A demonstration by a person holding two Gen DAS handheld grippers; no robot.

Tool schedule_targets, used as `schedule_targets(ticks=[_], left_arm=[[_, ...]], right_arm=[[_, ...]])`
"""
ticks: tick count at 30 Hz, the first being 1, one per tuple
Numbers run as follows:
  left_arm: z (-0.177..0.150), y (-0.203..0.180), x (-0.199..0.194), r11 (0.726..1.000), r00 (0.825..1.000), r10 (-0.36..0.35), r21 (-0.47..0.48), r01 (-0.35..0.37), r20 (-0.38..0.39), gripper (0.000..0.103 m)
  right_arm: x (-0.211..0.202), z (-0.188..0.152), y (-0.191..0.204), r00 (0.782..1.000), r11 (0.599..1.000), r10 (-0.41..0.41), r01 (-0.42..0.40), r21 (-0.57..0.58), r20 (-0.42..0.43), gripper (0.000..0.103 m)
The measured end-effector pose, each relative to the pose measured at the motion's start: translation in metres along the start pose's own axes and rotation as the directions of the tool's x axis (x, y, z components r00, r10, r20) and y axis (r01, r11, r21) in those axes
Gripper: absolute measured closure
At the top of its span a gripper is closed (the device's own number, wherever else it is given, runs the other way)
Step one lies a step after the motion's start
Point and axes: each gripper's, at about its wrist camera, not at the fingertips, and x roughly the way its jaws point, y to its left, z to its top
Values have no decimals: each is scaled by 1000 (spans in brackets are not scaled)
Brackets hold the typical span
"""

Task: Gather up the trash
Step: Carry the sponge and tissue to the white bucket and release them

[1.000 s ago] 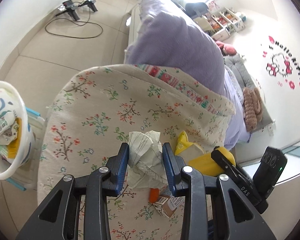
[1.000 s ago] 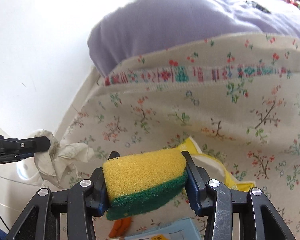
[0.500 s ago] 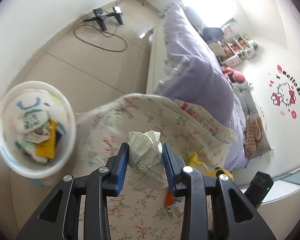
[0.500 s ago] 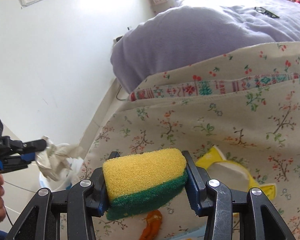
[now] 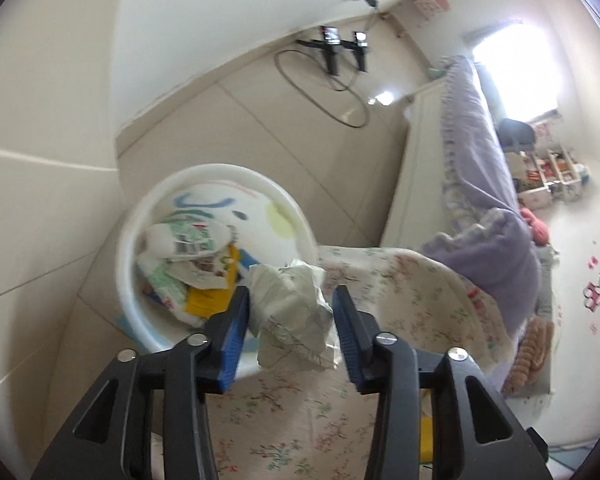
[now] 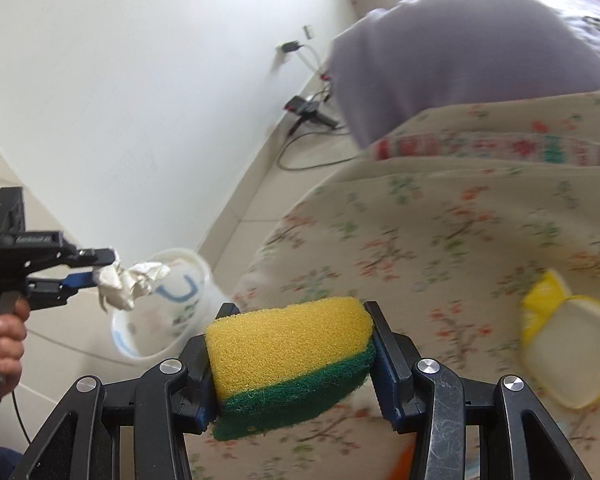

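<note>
My left gripper (image 5: 290,304) is shut on a crumpled white paper wad (image 5: 292,316) and holds it in the air by the near rim of a white trash bin (image 5: 140,216) that holds several wrappers. The right wrist view shows the left gripper (image 6: 96,268), the wad (image 6: 130,282) and the bin (image 6: 160,344) at the left. My right gripper (image 6: 296,348) is shut on a yellow and green sponge (image 6: 288,356) above the floral cloth (image 6: 440,248).
A yellow and white wrapper (image 6: 568,340) lies on the floral cloth at the right. A purple bedcover (image 5: 488,216) lies behind it. Black devices with a cable (image 5: 336,52) sit on the tiled floor by the wall. Shelves (image 5: 552,176) stand far right.
My left gripper has swung left off the floral cloth with the paper wad and now hangs at the bin. My right gripper has turned left, still holding the sponge.
</note>
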Motion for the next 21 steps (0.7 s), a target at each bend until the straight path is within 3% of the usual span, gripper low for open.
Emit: schedule_targets(ticks=[4,7,11,16,17,19,21], left_arm=[[3,6,-3,1000,1000,-6,-17,6,-14,46],[-2,-3,-20,1000,1000,-17,17,17,17,45],[-5,-13,-43,995,997,36,92,-43,72,45],[-3,-7,-63,996,992,31,81,-41,120,45],[-2,-5,-66,996,991,31,73,-40,127,45],[-1,-3,-69,997,991,24,65,-32,132,45],[-2,-4,-72,998,991,15,65,-24,135,45]], right_arm=[[24,-1,23,999,999,35,-35,9,-30,49],[43,-1,44,997,997,67,-67,27,-32,49],[75,3,78,994,993,106,-104,55,-33,49],[126,16,123,993,992,113,-111,60,-41,46],[136,19,132,993,992,114,-112,57,-38,44],[160,24,149,992,993,112,-110,42,-62,27],[177,25,162,994,998,64,-64,0,-93,22]])
